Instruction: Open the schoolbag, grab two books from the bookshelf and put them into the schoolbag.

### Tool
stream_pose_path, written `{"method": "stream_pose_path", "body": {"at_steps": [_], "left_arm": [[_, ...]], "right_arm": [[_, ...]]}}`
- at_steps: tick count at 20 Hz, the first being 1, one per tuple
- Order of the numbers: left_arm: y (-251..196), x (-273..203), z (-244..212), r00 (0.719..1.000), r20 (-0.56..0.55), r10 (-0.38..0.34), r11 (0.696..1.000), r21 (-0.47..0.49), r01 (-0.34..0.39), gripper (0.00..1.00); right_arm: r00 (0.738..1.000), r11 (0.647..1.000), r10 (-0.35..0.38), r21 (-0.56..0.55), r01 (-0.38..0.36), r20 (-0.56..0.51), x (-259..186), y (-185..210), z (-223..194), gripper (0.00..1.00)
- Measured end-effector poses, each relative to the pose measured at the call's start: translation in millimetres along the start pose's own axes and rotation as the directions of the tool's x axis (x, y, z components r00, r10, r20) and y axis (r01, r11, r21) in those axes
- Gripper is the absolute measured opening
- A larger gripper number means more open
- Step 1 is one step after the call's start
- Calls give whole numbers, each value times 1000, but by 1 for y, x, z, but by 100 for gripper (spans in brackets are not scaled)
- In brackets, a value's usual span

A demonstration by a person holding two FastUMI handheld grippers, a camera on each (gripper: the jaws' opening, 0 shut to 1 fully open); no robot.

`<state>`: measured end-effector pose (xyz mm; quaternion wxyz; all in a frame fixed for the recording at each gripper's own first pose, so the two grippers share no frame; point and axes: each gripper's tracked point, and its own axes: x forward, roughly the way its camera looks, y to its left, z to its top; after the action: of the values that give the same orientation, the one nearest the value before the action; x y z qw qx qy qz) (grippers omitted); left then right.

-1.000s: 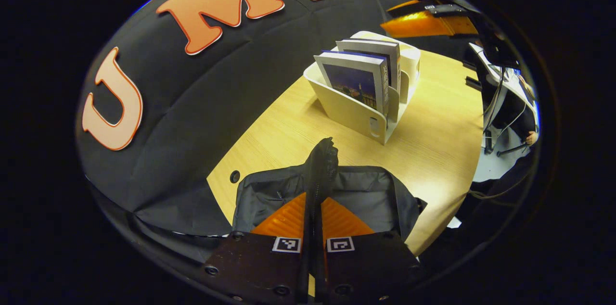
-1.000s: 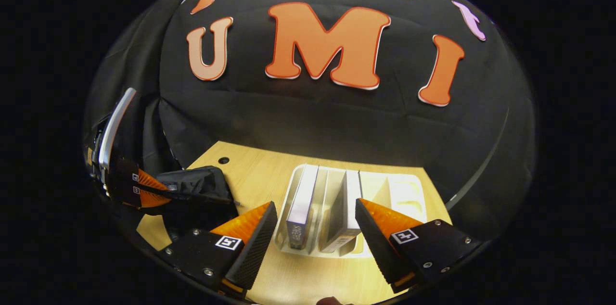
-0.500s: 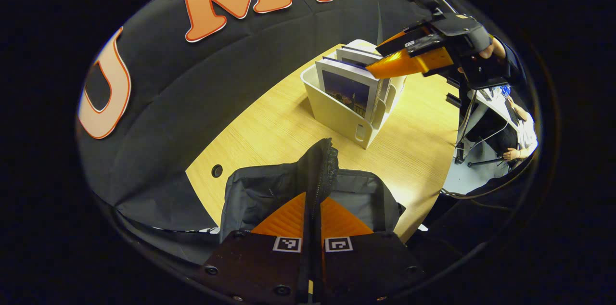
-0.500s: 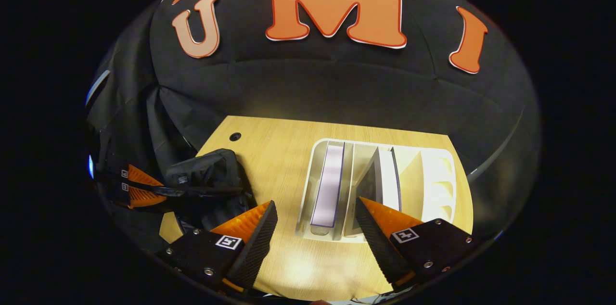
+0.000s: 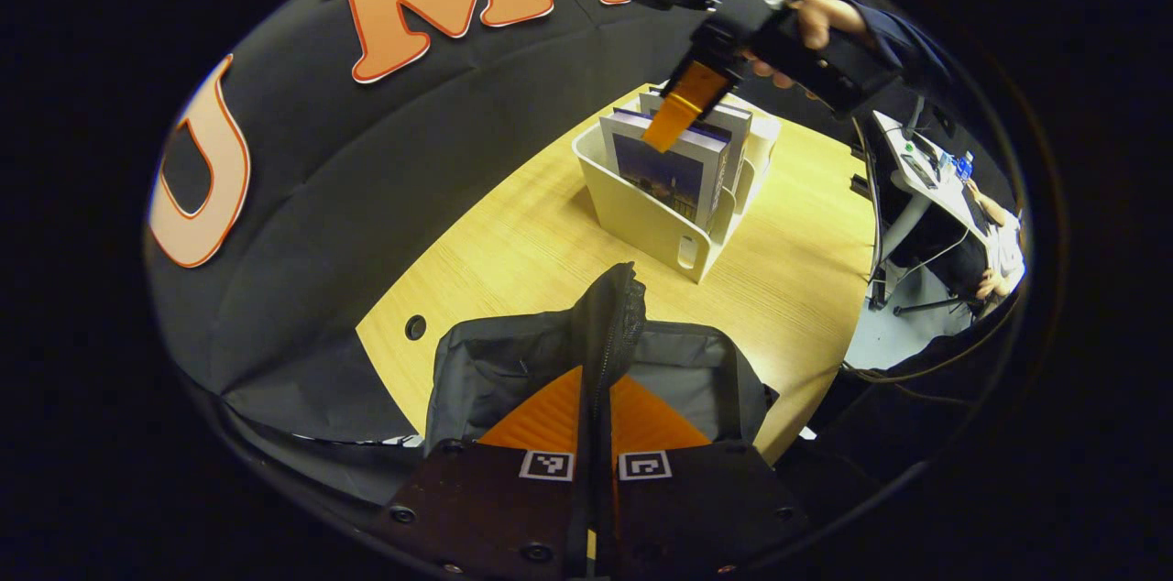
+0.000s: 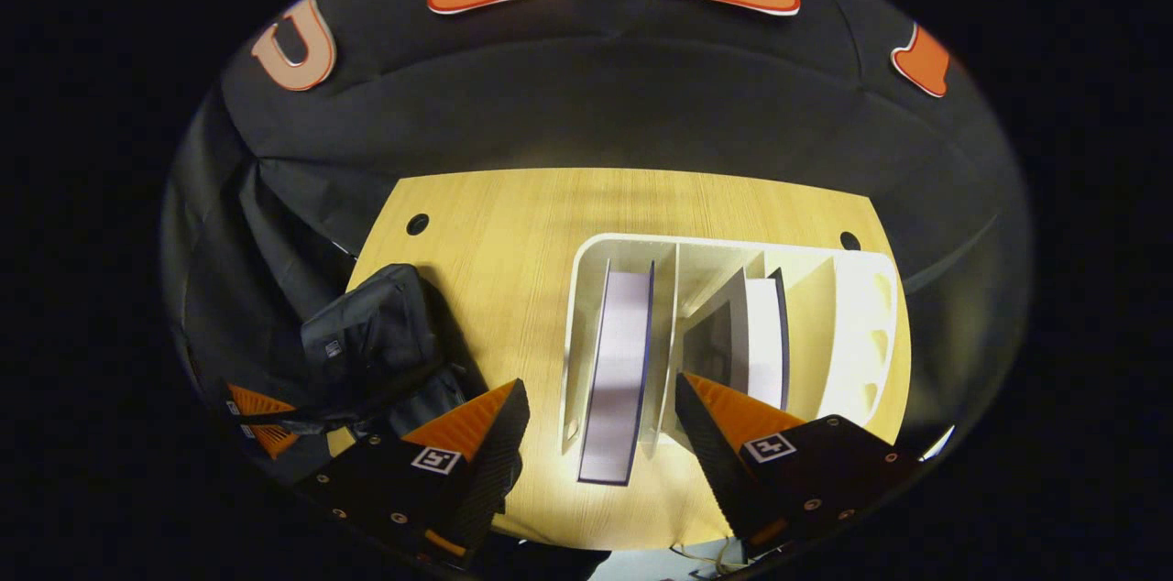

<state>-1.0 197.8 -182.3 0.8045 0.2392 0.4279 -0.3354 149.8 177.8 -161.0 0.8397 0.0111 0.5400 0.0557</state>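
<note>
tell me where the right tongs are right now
In the left gripper view the right tongs hang open just above the front book in the white bookshelf, beyond the schoolbag.

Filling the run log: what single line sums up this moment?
left gripper: shut on schoolbag flap | right gripper: open above bookshelf, straddling left book | books bagged: none seen

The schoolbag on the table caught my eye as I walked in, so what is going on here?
A person works two handheld grippers. The left gripper is shut on the open edge of the schoolbag, holding it up. The right gripper, jaws open, hovers above the white bookshelf, lined up over the near book. A second book stands one slot over. Neither book is in the bag yet.
</note>
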Motion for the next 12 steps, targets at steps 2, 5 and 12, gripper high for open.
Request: {"method": "stream_pose_path", "body": {"at_steps": [2,5,12], "left_arm": [[0,2,-1,1000,1,2,1000,10,-2,4],[1,4,-2,1000,1,-2,1000,4,2,4],[2,8,-5,1000,2,-9,1000,-14,9,4]], "right_arm": [[998,1000,-9,-2,9,-59,11,-3,0,89],[989,999,-38,20,41,-146,31,-9,-9,81],[966,993,-83,59,101,-246,43,-15,-16,36]]}}
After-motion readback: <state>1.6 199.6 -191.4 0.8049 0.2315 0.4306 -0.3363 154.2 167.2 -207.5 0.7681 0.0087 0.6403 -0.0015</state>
